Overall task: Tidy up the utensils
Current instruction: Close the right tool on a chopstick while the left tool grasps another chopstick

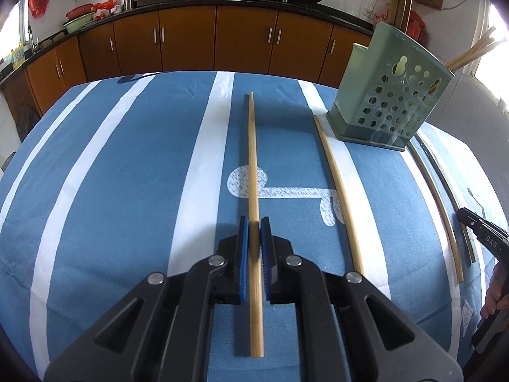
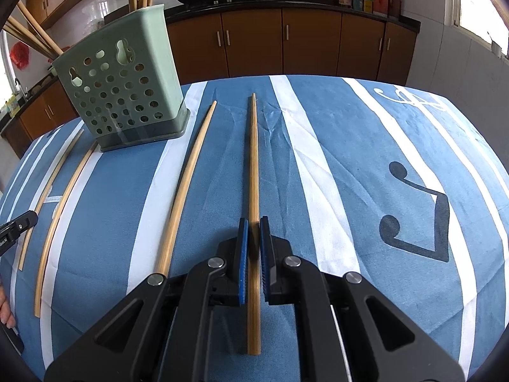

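So right now I've got a chopstick in each tool. My left tool (image 1: 254, 224) is clamped nearly all the way down on a long pale bamboo chopstick (image 1: 253, 159), and my right tool (image 2: 254, 224) is pinched just as tight on another bamboo chopstick (image 2: 253, 159). Both sticks seem to rest flat on the tabletop, which is covered in a blue cloth with white stripes (image 1: 127, 175). The green plastic utensil holder full of round holes (image 1: 391, 105) stands between my two hands, further back, with a few chopsticks already poking out the top.

What worries me: I'm gripping both sticks toward the near end, so most of each stick hangs out in front. Lift like that and the far tip could droop or swivel in the pads, and smooth bamboo slips easily. Then I'd be stabbing at the holder's rim instead of its mouth, maybe tipping it, since it looks light. Two loose chopsticks (image 2: 187, 175) also lie close to the holder, so a sloppy swing could knock them off the edge.
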`<state>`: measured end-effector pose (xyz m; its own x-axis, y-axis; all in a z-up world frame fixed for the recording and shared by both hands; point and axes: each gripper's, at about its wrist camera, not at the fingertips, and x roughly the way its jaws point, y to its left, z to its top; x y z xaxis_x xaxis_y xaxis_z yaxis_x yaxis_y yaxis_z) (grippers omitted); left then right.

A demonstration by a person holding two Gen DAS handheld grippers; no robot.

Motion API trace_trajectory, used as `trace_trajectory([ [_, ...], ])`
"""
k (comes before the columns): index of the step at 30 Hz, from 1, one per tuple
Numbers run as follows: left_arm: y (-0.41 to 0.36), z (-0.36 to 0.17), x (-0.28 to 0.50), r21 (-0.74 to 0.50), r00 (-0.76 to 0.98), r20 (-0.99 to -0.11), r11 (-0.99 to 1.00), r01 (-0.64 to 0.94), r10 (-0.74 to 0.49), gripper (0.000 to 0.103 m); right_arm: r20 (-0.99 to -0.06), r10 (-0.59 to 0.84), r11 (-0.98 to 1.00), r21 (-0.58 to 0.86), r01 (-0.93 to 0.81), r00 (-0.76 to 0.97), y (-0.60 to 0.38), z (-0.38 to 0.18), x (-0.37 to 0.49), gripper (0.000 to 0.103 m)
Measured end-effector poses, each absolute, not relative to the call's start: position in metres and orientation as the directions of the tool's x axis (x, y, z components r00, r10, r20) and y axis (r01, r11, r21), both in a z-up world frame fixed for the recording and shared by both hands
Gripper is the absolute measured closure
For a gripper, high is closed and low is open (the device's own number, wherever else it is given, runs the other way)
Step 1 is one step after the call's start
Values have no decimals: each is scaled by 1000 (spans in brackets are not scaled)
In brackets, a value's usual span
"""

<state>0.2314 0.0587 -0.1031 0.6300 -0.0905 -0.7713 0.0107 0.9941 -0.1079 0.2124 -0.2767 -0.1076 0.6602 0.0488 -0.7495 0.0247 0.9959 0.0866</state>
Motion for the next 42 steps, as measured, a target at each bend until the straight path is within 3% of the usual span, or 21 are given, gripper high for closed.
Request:
trace_trajectory([
  [32, 65, -104, 230, -166, 632, -764, 986, 9, -134, 93, -747, 68, 993, 113, 26, 661, -279, -108, 213, 94],
  [42, 54, -103, 220, -91, 630, -772, 996, 19, -82, 91, -750, 54, 996, 89, 19, 660, -275, -107, 200, 91],
])
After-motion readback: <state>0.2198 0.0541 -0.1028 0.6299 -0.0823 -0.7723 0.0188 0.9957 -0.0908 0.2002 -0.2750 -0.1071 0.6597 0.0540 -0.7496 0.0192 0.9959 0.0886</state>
